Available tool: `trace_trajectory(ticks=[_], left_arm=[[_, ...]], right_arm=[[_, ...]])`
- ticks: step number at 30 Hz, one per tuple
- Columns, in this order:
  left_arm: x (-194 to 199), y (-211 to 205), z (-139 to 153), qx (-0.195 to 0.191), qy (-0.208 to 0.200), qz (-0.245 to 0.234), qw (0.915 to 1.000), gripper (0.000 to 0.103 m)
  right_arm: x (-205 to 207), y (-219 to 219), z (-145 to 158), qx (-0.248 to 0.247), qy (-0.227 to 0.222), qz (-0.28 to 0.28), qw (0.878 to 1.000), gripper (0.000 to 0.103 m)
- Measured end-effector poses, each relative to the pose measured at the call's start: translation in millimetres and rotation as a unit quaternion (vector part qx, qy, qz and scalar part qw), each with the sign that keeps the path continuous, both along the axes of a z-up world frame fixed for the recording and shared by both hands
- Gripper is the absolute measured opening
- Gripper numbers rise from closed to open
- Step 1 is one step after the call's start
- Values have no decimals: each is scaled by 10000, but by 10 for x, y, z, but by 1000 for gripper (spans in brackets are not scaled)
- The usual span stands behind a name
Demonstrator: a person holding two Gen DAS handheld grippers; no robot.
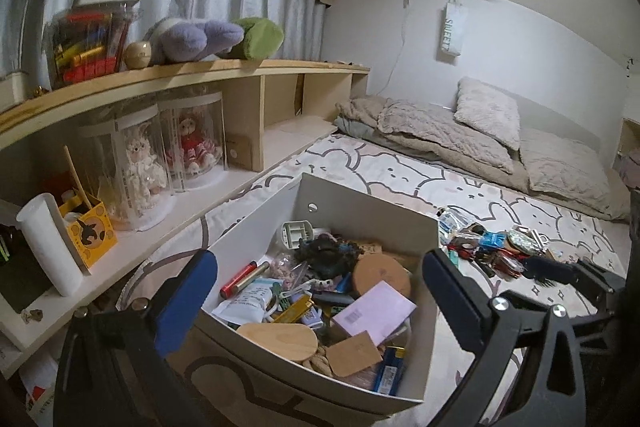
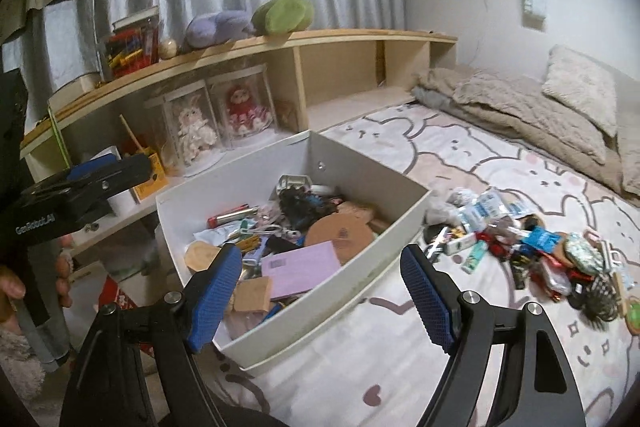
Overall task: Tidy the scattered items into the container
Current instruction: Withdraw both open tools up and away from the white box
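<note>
On the bed's cartoon-print sheet (image 2: pixel 460 163), the white rectangular box (image 2: pixel 372 179) already holds many small items. Beside it, a pile of mixed trinkets (image 2: pixel 532 251) remains outside. Left claw (image 1: pixel 320 303) and right claw (image 2: pixel 320 295) hover spread and empty; task judged partly complete.

The scattered pile (image 2: pixel 532 251) on the bedsheet is too jumbled and motion-smeared in the right wrist view to name most pieces, and in the left wrist view its near end is covered by the right gripper (image 1: pixel 560 273), whose fingertips show too little to tell how they stand. Inside the white container (image 2: pixel 372 183) the lower layers are buried under a pink card (image 2: pixel 300 269) and a round cork piece (image 2: pixel 340 235) (the labels on the packets are too small to read). The left gripper (image 2: pixel 108 171) is cut off by the right wrist view's left edge, its jaws seen side-on.
</note>
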State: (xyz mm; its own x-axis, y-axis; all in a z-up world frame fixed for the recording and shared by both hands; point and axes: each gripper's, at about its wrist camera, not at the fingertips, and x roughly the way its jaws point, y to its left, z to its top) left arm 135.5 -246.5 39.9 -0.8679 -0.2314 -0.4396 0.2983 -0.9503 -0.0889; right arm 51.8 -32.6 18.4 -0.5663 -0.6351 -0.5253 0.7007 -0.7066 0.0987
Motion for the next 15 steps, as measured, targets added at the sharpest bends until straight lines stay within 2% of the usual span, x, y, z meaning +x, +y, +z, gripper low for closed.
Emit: trace_trajectory(ticks=[13, 14, 15], left_arm=[[266, 289, 39, -135, 62, -120, 9998, 103], [283, 314, 42, -144, 63, -133, 9998, 103], [298, 332, 43, -153, 65, -143, 9998, 103]], right_arm=[[218, 346, 103, -25, 241, -310, 9992, 83], [228, 374, 113, -28, 258, -355, 9990, 86], [235, 394, 119, -27, 270, -389, 9989, 99]])
